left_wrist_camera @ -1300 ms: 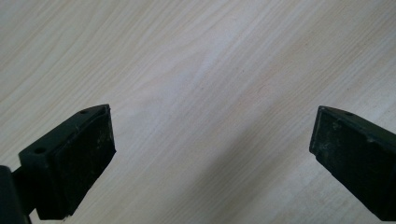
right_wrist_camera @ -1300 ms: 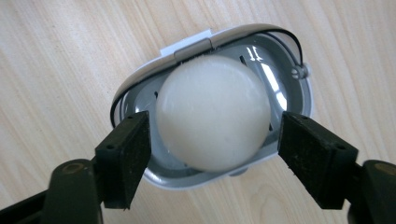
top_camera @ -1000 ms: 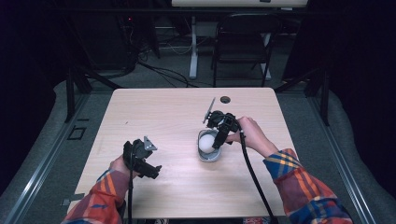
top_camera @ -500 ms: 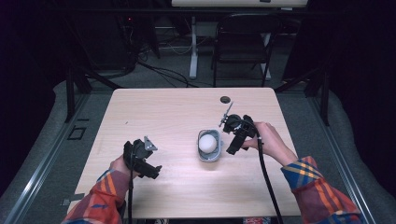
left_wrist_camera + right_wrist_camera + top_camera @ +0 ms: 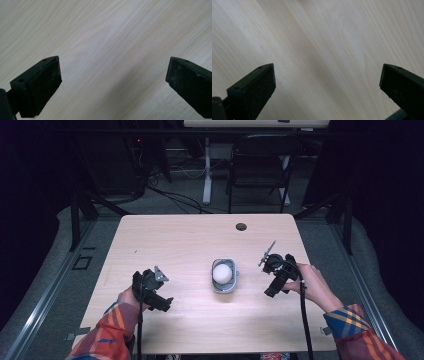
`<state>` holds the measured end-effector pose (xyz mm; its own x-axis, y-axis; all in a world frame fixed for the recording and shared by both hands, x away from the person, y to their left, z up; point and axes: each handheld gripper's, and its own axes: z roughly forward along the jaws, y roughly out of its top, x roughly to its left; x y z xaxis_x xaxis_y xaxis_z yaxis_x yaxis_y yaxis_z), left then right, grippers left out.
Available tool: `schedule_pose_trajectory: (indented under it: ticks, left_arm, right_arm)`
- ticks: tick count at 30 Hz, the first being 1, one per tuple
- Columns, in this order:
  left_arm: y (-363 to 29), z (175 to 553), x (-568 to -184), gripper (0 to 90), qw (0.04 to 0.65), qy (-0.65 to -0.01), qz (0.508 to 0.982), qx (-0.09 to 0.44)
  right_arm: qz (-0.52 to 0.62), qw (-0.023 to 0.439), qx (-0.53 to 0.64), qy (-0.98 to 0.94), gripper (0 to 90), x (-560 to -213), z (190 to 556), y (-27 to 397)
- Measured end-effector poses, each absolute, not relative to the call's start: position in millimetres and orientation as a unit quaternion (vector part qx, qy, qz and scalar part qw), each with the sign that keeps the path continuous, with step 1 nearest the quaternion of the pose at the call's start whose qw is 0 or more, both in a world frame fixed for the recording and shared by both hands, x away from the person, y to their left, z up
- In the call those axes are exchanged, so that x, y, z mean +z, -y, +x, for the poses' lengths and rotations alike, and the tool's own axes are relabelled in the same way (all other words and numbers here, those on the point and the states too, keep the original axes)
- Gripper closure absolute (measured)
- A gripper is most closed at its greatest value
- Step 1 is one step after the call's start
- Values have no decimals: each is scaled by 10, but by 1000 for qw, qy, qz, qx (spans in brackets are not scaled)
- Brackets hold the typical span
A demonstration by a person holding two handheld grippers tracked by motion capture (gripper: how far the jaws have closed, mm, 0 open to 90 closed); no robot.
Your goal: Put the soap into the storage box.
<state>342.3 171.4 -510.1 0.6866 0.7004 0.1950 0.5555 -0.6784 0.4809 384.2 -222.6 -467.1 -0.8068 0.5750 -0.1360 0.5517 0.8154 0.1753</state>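
Right gripper [image 5: 276, 279], jaws just opened and spread over bare table [image 5: 175, 235], nothing between them. The white ball [image 5: 222, 273], probably an egg, sits in the grey cup [image 5: 224, 276] to its left, apparently released. Left gripper [image 5: 152, 290], also spread, waits opposite.

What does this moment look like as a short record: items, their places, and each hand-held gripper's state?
surface: wooden table
cup: grey, mid-table, upright
ball: white, inside the cup
left hand-held gripper: open, nothing between jaws, over bare table left of the cup
right hand-held gripper: jaws have just been opening, now wide and empty, right of the cup, apart from it
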Motion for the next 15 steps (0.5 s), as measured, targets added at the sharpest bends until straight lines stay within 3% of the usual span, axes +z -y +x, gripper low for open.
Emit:
schedule_pose_trajectory:
  ticks: [6, 15]
  left_arm:
    - [-1716, 3422, -5100, 2, 195, -350, 897, 187]
    - [-1703, 3427, -5118, 2, 191, -350, 898, 184]
  right_arm:
    - [299, 110, 23, -948, 0, -4890, 3700, 2411]
    - [328, 115, 54, -936, 1, -5184, 3488, 2627]
